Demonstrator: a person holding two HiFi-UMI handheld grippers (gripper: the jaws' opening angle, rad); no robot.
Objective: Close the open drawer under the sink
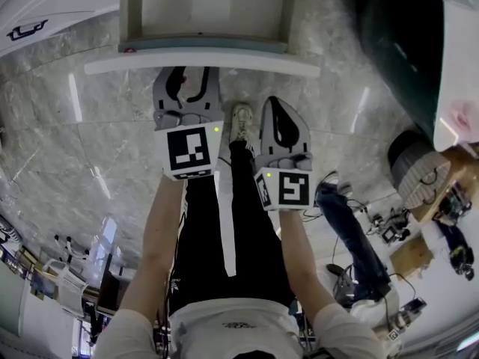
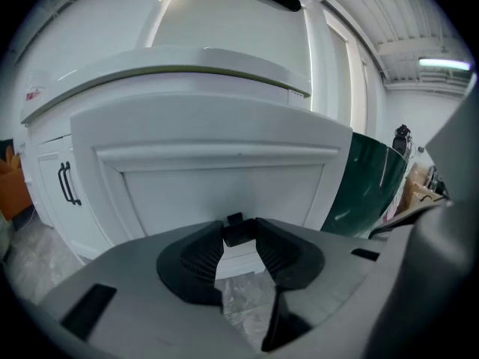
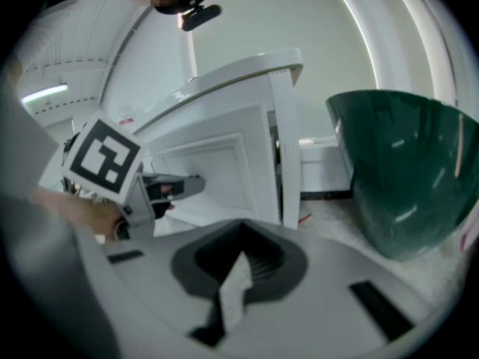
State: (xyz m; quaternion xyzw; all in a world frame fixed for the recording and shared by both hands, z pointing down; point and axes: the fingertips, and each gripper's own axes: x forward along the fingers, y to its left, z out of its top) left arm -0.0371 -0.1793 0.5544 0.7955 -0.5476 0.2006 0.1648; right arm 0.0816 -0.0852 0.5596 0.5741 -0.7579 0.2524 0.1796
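Observation:
The white drawer (image 1: pixel 209 10) stands pulled out under the counter, its front panel (image 1: pixel 202 62) facing me. My left gripper (image 1: pixel 187 73) points at that panel with its fingers apart. In the left gripper view the panel (image 2: pixel 224 185) fills the middle, and a small black piece shows between the tips of my left gripper (image 2: pixel 238 234); I cannot tell what that piece belongs to. In the right gripper view the left gripper (image 3: pixel 191 185) reaches the drawer front (image 3: pixel 224 163). My right gripper (image 1: pixel 278 105) hangs back to the right of it, shut and holding nothing (image 3: pixel 239 230).
A dark green tub (image 1: pixel 397 51) (image 3: pixel 404 170) stands right of the drawer. A cabinet door with a black handle (image 2: pixel 67 183) is to its left. My own shoe (image 1: pixel 241 122) rests on the marble floor (image 1: pixel 75 148) below the drawer. Another person's leg (image 1: pixel 352 230) and gear lie at the right.

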